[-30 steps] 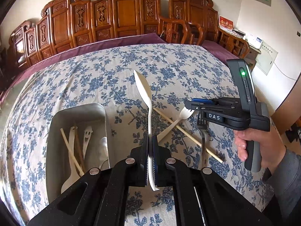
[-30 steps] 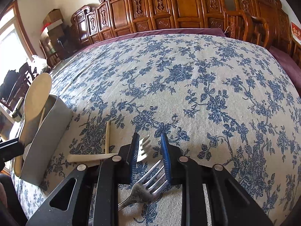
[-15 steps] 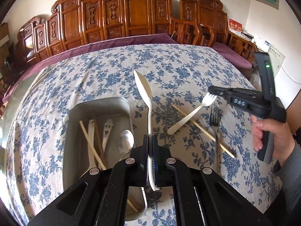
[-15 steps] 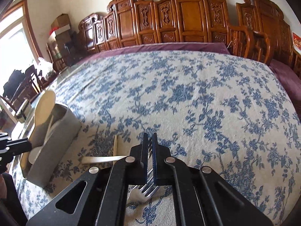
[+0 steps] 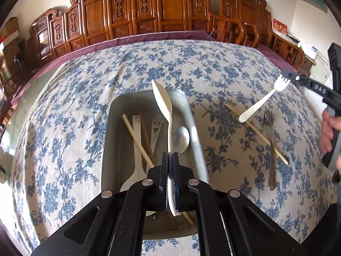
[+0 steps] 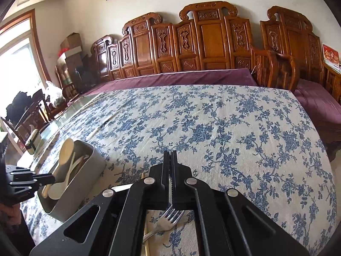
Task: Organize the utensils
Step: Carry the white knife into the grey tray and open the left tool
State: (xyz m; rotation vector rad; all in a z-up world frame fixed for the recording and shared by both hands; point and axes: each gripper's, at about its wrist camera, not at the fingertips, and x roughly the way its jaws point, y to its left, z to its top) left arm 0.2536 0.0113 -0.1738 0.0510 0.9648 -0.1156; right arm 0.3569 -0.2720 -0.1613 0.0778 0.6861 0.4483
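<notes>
My left gripper [image 5: 170,156] is shut on the handle of a white plastic spoon [image 5: 163,100], which points forward above the grey metal tray [image 5: 107,132]. In the tray lie chopsticks, a white spatula, a smiley-faced utensil and a metal spoon [image 5: 180,137]. At the right, my right gripper [image 5: 286,74] is shut on the tines of a white plastic fork [image 5: 260,104], lifted off the cloth with its handle hanging down-left. In the right wrist view the right gripper [image 6: 170,155] has its pads together, and the fork's handle [image 6: 120,188] shows to their left. A metal fork [image 5: 269,128] and a chopstick [image 5: 255,132] lie on the tablecloth.
The table carries a blue-flowered cloth [image 6: 234,128] over a purple one. Carved wooden chairs [image 5: 166,6] line its far side. A person's hand [image 5: 329,132] grips the right handle. The left gripper [image 6: 51,178] and the tray [image 6: 85,181] sit at the table's left.
My left gripper carried the white spoon leftward until it stood over the tray. My right gripper shut on the white fork's tines and raised it off the cloth.
</notes>
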